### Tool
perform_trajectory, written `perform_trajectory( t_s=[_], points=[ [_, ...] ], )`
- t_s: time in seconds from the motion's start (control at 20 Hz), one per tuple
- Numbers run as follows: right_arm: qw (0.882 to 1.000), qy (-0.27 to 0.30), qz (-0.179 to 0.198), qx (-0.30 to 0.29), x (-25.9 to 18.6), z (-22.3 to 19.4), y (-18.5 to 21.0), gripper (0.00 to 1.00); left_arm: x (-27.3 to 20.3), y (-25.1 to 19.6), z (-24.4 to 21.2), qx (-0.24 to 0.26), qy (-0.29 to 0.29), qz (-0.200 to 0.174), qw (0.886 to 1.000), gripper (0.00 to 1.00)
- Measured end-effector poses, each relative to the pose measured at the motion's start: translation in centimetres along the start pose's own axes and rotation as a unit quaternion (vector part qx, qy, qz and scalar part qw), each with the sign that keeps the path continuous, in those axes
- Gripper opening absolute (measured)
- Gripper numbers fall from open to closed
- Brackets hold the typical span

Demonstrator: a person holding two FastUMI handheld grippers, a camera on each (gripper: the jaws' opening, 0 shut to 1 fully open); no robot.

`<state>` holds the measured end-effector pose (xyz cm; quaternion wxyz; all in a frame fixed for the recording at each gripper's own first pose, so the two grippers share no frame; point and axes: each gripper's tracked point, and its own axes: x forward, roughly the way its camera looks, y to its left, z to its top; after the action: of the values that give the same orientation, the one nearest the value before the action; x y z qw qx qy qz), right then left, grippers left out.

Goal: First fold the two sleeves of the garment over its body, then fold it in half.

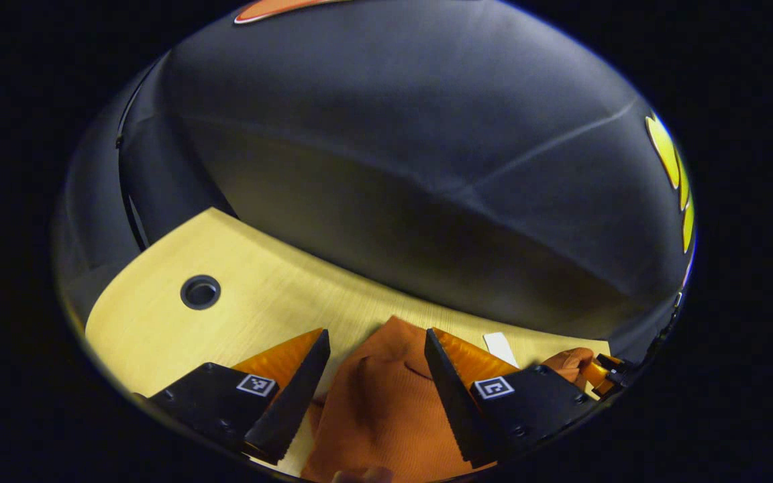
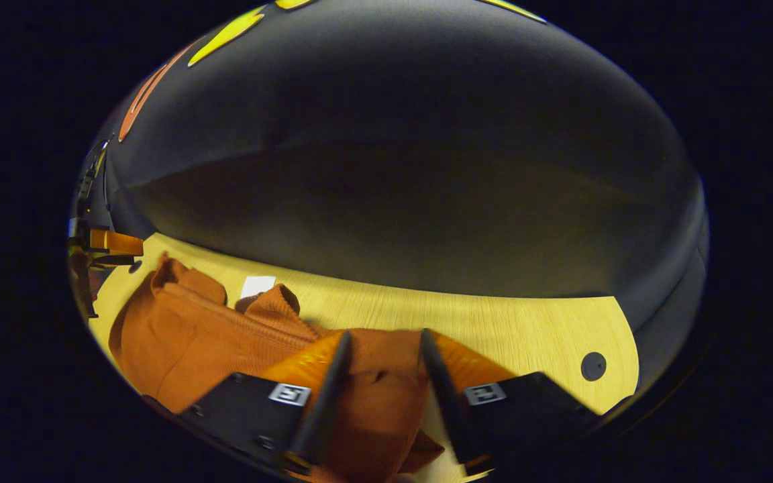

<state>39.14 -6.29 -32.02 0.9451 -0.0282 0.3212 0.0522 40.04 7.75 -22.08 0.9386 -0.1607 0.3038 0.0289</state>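
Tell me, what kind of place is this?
Probably a recording booth, not a home: a pale wooden table with a round cable hole, black cloth wall behind, and a rust-orange knitted garment lying on the table.

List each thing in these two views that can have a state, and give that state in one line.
Garment: rumpled on the table, not laid flat.
Left gripper: fingers open, cloth between them.
Right gripper: fingers apart, cloth between; grip unclear.
White tag: flat on the table.

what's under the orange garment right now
The orange garment lies bunched on the pale wooden table. A white tag shows behind it. Anything beneath the cloth is covered.
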Motion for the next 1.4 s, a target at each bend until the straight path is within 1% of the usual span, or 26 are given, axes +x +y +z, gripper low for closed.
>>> perform_trajectory(
  t_s=[0.05,0.1,0.15,0.2,0.25,0.35,0.45,0.55,0.6,0.7,0.85,0.9,0.95,1.1,1.15,1.2,1.3,1.4],
  points=[
    [1.000,-0.013,-0.011,0.002,-0.7,1.0,-0.8,0.81,-1.1,-0.4,0.7,0.006,-0.007,-0.001,1.000,0.93],
    [1.000,-0.022,-0.017,0.008,-1.4,1.8,-1.3,0.94,-2.3,-0.9,1.6,0.012,-0.019,-0.003,1.000,0.94],
    [0.999,-0.033,-0.022,0.016,-2.5,2.6,-1.4,0.94,-3.4,-1.6,2.4,0.018,-0.034,-0.006,0.999,0.94],
    [0.998,-0.045,-0.027,0.021,-3.7,3.7,-1.7,0.98,-4.9,-2.2,3.4,0.025,-0.050,-0.008,0.998,0.94],
    [0.998,-0.058,-0.034,0.021,-5.2,4.8,-2.2,0.94,-6.5,-2.8,4.4,0.033,-0.068,-0.010,0.997,0.94],
    [0.996,-0.082,-0.036,0.023,-8.4,6.5,-2.4,0.94,-10.6,-4.5,6.1,0.052,-0.103,-0.022,0.993,0.94],
    [0.991,-0.124,-0.032,0.031,-13.1,9.2,-1.9,0.95,-14.6,-5.8,7.7,0.072,-0.141,-0.028,0.987,0.96],
    [0.986,-0.164,-0.025,0.027,-18.2,11.6,-1.0,0.94,-19.9,-7.5,9.2,0.085,-0.178,-0.030,0.980,0.96],
    [0.982,-0.185,-0.023,0.025,-21.0,12.7,-0.5,0.95,-22.7,-8.4,9.6,0.098,-0.198,-0.023,0.975,0.97],
    [0.970,-0.240,-0.023,0.024,-27.2,15.8,1.2,0.95,-27.7,-9.4,10.6,0.128,-0.240,-0.013,0.962,0.97],
    [0.954,-0.298,-0.014,0.012,-34.8,17.4,4.1,0.96,-35.3,-10.6,10.8,0.143,-0.271,-0.026,0.952,0.98],
    [0.951,-0.308,-0.016,0.007,-37.0,17.4,4.6,0.96,-37.5,-10.9,10.4,0.148,-0.276,-0.026,0.949,0.98],
    [0.951,-0.309,-0.017,0.008,-38.9,16.7,4.9,0.95,-39.7,-10.9,10.2,0.149,-0.289,-0.025,0.945,0.98],
    [0.949,-0.314,0.000,0.032,-43.4,14.7,7.5,0.96,-46.2,-11.8,9.1,0.161,-0.334,-0.038,0.928,0.98],
    [0.948,-0.316,-0.005,0.031,-44.8,14.0,7.9,0.95,-47.5,-12.1,8.6,0.167,-0.342,-0.041,0.924,0.98],
    [0.948,-0.318,-0.009,0.026,-46.3,13.0,8.4,0.96,-48.6,-12.3,7.8,0.169,-0.342,-0.041,0.923,0.98],
    [0.948,-0.318,-0.014,0.023,-49.1,11.0,9.1,0.95,-50.9,-12.7,5.4,0.163,-0.336,-0.058,0.926,0.98],
    [0.948,-0.318,-0.012,0.020,-50.6,9.3,10.1,0.96,-52.3,-12.6,3.3,0.166,-0.335,-0.062,0.925,0.98]
  ],
)
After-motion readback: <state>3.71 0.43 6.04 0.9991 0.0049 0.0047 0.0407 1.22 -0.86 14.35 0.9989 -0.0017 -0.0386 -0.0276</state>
